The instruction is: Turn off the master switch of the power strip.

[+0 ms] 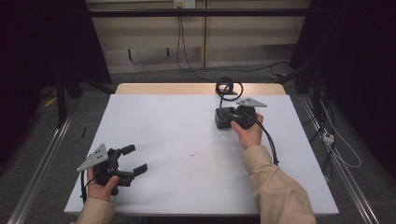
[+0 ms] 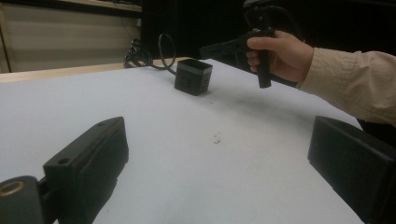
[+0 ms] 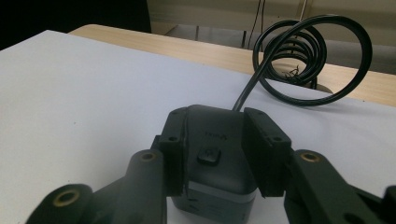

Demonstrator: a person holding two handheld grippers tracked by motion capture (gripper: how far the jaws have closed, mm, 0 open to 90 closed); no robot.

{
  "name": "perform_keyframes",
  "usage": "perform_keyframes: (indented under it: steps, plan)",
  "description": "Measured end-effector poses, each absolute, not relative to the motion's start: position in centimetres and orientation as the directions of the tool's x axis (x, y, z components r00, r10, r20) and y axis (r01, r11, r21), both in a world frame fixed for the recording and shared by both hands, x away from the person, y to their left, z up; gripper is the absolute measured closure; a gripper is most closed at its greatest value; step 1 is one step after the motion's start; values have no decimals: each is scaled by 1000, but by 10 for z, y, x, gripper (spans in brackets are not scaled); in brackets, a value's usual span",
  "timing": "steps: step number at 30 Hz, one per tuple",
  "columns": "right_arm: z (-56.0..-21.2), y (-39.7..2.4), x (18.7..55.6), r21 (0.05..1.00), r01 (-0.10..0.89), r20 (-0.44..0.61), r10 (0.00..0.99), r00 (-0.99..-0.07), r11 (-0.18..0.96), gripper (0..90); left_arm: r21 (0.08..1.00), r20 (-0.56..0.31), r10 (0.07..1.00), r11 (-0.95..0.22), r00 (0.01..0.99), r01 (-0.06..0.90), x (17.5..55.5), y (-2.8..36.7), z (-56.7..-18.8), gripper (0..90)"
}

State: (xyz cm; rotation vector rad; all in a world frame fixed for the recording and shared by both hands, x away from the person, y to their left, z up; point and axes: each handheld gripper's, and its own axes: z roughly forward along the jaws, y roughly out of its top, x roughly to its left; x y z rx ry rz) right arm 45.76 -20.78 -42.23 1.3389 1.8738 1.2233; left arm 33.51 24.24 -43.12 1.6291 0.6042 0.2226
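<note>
item: dark box-shaped device [image 3: 212,154], grey band near its base, one square button on top with faint raised lettering beside it, too dim to read. small markings on a side face in the left gripper view [image 2: 193,77], also unreadable. no brand legible. location: far right part of the white-covered bench [image 1: 177,140], standing upright, close to the wooden strip at the far edge.

attached: black cable [image 3: 308,51], leaving the device's far side and lying in a coil on the wooden strip.

right claw [image 3: 217,151]: jaws set one on each side of the device, right up against its sides; whether the pads press on it cannot be told.

left claw [image 1: 132,159]: spread wide, nothing between the jaws, near the bench's near left corner, well apart from the device.
</note>
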Motion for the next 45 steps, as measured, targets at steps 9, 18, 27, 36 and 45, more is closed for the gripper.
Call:
perform_keyframes:
  steps: [9,18,27,36,45]
  plan:
    - [-418,-208,455,888,456,122,924,-363,62,430,967,-202,502,-35,841,253,337,241,-431,47]
    - [-414,-205,450,892,445,104,922,-374,80,248,967,-196,496,-46,846,251,339,238,-432,47]
    - [-411,-205,445,895,438,99,920,-380,84,207,968,-189,499,-51,846,247,338,237,-432,47]
    - [-411,-207,438,894,440,108,912,-395,85,184,968,-184,500,-56,846,244,334,239,-431,47]
    - [-412,-209,424,894,439,120,896,-429,91,158,967,-175,509,-71,843,244,332,240,-432,47]
